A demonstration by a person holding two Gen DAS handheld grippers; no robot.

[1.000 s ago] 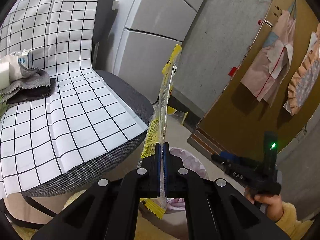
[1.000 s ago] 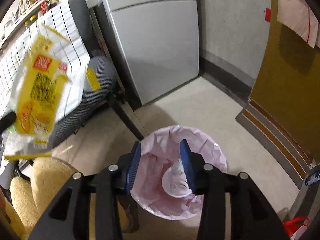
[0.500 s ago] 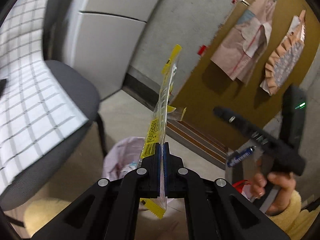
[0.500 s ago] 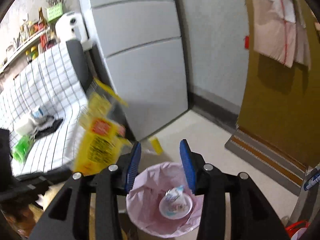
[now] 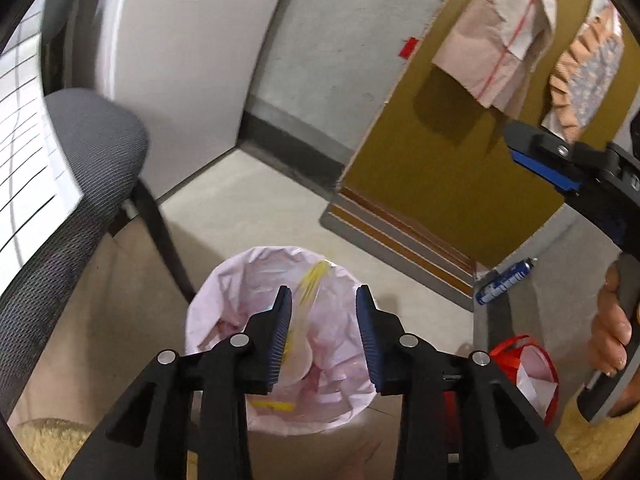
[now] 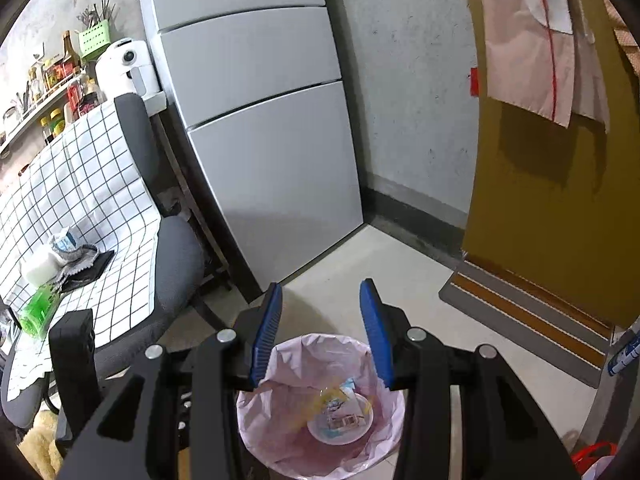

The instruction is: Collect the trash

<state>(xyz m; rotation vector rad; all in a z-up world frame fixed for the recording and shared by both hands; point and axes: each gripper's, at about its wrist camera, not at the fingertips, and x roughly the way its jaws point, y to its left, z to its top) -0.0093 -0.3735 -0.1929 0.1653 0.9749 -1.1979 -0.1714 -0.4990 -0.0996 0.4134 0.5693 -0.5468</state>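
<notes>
A pink-lined trash bin (image 5: pixel 240 312) stands on the floor right under my left gripper (image 5: pixel 324 320). The left jaws are opening. A yellow snack wrapper (image 5: pixel 306 296), blurred, is slipping down between them into the bin, and neither blue pad presses on it. In the right wrist view the same bin (image 6: pixel 288 456) sits below my right gripper (image 6: pixel 320 320), which is open with nothing between its fingers. A white cup with a printed lid (image 6: pixel 340 420) lies at the bottom. The right gripper (image 5: pixel 560 168) also shows at the right edge of the left wrist view, held by a hand.
A grey chair (image 6: pixel 180 256) draped in a checked cloth (image 6: pixel 80 184) stands left of the bin, with a green bottle (image 6: pixel 38 312) and a white cup (image 6: pixel 40 268) on it. Behind are a fridge (image 6: pixel 260 120), a brown door (image 6: pixel 540 220), a doormat (image 5: pixel 400 232), a blue can (image 5: pixel 506 280) and a red bag (image 5: pixel 528 372).
My left gripper swung away from the chair and down over the bin, then opened and let go of the yellow wrapper. The right gripper lifted back from the bin.
</notes>
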